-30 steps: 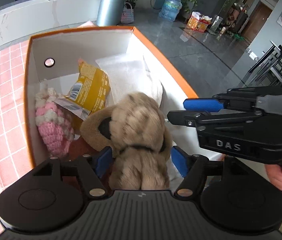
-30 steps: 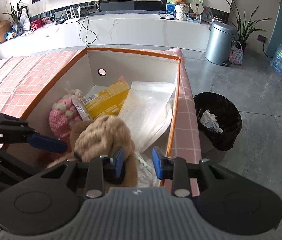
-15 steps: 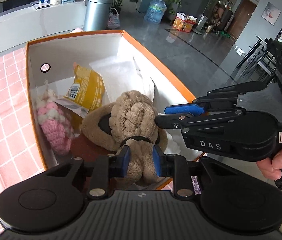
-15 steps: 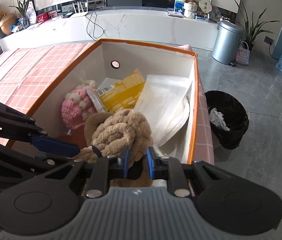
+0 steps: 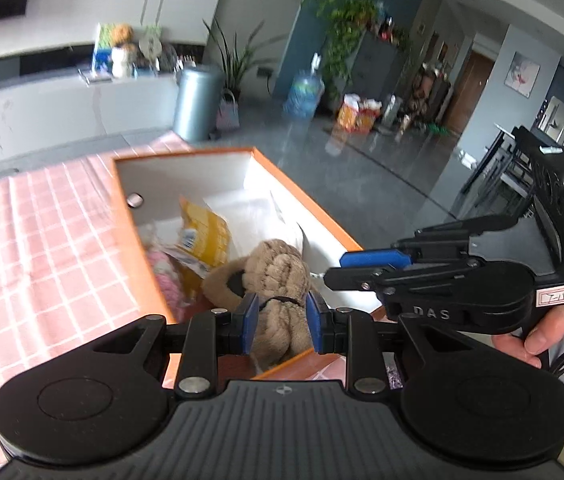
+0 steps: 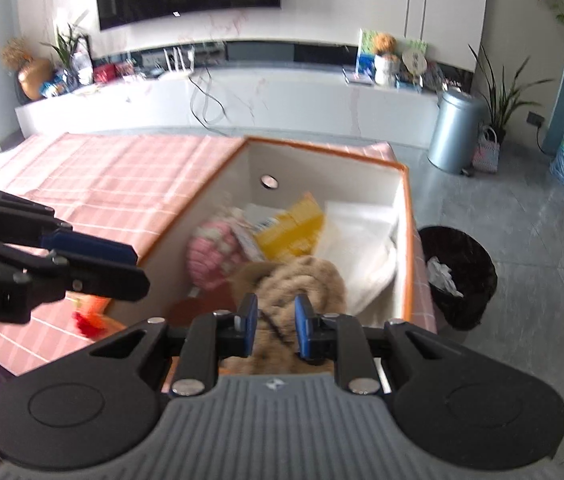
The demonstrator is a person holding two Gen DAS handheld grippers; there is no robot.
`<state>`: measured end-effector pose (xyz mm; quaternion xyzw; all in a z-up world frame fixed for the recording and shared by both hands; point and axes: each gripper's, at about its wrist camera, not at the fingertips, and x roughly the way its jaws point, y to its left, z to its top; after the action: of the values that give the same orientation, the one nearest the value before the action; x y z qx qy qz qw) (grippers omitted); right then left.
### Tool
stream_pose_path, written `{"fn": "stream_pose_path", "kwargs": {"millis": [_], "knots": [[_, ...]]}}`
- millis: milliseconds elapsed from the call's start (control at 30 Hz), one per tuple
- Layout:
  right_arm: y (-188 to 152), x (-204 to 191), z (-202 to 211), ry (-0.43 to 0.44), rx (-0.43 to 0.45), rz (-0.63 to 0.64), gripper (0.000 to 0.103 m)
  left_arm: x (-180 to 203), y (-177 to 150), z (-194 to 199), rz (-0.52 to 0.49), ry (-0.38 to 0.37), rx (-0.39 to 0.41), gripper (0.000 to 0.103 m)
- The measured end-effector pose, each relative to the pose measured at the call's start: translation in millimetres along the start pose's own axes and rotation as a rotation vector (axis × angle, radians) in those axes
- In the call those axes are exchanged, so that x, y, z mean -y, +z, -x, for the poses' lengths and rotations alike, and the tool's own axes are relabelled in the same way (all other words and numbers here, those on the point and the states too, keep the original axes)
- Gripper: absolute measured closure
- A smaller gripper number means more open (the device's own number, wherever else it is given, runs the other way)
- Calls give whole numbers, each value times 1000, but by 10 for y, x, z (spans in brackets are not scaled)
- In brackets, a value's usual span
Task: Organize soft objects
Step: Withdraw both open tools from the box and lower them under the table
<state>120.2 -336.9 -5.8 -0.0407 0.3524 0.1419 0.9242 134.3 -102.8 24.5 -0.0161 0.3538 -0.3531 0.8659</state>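
At the bottom centre of each view, your left gripper [image 5: 279, 322] and right gripper [image 6: 275, 326] both pinch the tan plush toy [image 5: 277, 276], jaws narrowed onto it, probably sharing its floppy weight. It sits at the near end of the orange box [image 6: 408, 240]. Farther in lie a pink knitted item [image 6: 211, 254], yellow packet [image 6: 292, 228] and white cloth [image 6: 362, 232].

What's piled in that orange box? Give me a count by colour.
Tan plush items: 1
Pink knitted items: 1
Yellow packets: 1
White cloths: 1
Total: 4
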Motion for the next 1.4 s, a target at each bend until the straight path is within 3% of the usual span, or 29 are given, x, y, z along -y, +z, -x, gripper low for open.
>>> {"fn": "stream_pose_path", "kwargs": {"millis": [267,500,733,1100,1200,1267,1400], "knots": [[-234,-566,346,59,82,39,76,-77,-316,666,20,83,89,66],[-515,-1063,358,160,43,44,76,-87,-647,1001,40,174,80,66],[-804,-1385,274,198,-22,42,72,-176,-959,1228,70,233,23,66],[-1069,-1747,190,183,-74,83,71,-440,-1573,1493,219,343,-46,66],[-1114,-1806,164,174,-94,82,67,-443,-1749,1513,247,363,-64,66],[-1153,-1856,137,169,-110,85,57,-455,-1846,1489,271,373,-93,66],[-1203,-1952,95,167,-130,110,57,-483,-1950,1384,295,372,-160,64]]}}
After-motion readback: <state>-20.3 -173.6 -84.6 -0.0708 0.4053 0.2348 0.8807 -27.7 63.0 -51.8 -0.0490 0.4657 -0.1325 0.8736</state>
